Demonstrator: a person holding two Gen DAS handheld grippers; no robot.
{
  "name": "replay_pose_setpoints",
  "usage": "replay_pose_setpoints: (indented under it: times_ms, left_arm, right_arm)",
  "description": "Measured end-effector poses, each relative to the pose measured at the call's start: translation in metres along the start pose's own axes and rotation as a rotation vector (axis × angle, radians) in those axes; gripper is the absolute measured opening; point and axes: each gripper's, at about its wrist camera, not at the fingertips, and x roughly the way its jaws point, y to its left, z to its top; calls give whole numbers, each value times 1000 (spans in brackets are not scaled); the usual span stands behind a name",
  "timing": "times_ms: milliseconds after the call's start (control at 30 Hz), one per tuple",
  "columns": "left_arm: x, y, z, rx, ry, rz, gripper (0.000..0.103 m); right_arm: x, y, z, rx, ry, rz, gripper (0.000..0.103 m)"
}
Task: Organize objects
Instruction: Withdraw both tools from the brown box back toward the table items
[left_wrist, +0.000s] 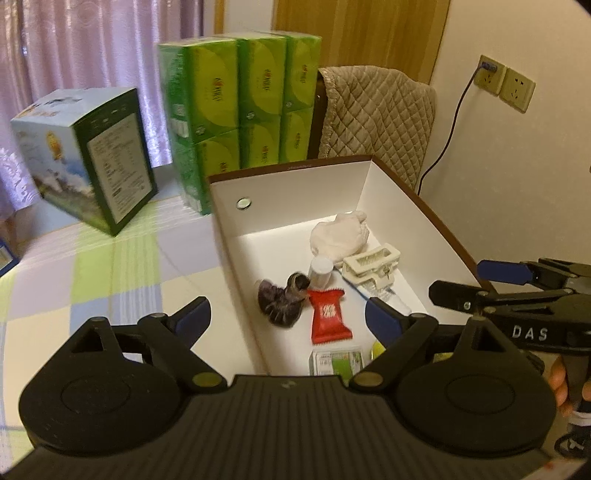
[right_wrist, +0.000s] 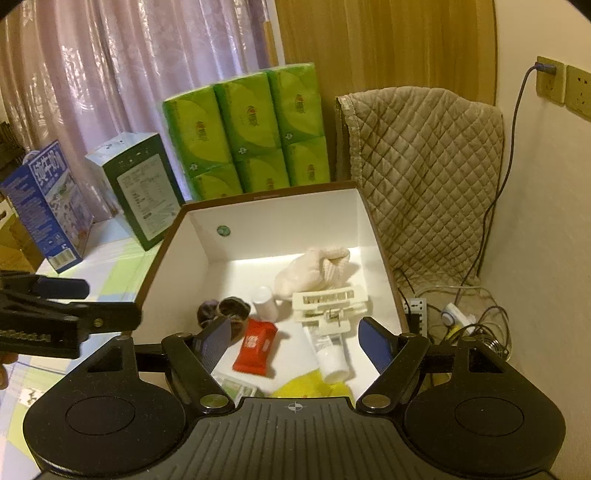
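Checked pastel cloth covers the worktop (left_wrist: 110, 266); pink curtains (right_wrist: 92, 74) hang behind it and a cream wall with sockets stands at the right.

Left gripper (left_wrist: 288, 317): jaws spread wide, nothing between them. It hovers over the near-left rim of the box. Blue pads face inward.

Right gripper (right_wrist: 295, 338): jaws also wide apart and empty, hovering over the near end of the box. In the left wrist view it enters at 3 o'clock, above the box's right wall.

White box (right_wrist: 273, 218), brown outside, open top, sits on the worktop. Contents, from the near end outward:
- red snack packet (right_wrist: 255, 347), lying flat, between the right gripper's fingers in that view
- dark hair scrunchie (right_wrist: 225, 312), at 10 o'clock from the packet, just beside it
- small white bottle (right_wrist: 265, 301), upright, at 12 o'clock from the packet
- white plastic clip (right_wrist: 330, 304), at 2 o'clock from the packet
- white tube (right_wrist: 330, 354) lying at 3 o'clock from the packet, cap towards the camera
- cream knitted cloth (right_wrist: 314, 269), bunched up, at 12 o'clock from the clip, near the far wall
- yellow item (right_wrist: 310, 386) and a small green-and-white pack (right_wrist: 232, 387) at the near edge, partly hidden by the gripper body; cannot tell what they are.

Beyond the box at 12 o'clock: green tissue packs (right_wrist: 247, 136), stacked. At 10 o'clock: green-sided carton (right_wrist: 138, 192) and, further left, blue carton (right_wrist: 48, 206). At 2 o'clock: quilted beige cover (right_wrist: 424, 177) draped over a chair. Cables and a power strip (right_wrist: 415, 312) lie on the floor at 3 o'clock.
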Motion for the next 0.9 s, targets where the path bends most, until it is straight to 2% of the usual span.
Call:
replay_pose_setpoints:
  times_ms: [500, 900]
  left_arm:
    - [-68, 41, -69, -82, 34, 84, 89]
    - [-115, 90, -130, -183, 64, 173, 89]
  right_arm:
    - [-38, 41, -34, -22, 19, 73, 73]
    - [-51, 111, -72, -104, 69, 191, 73]
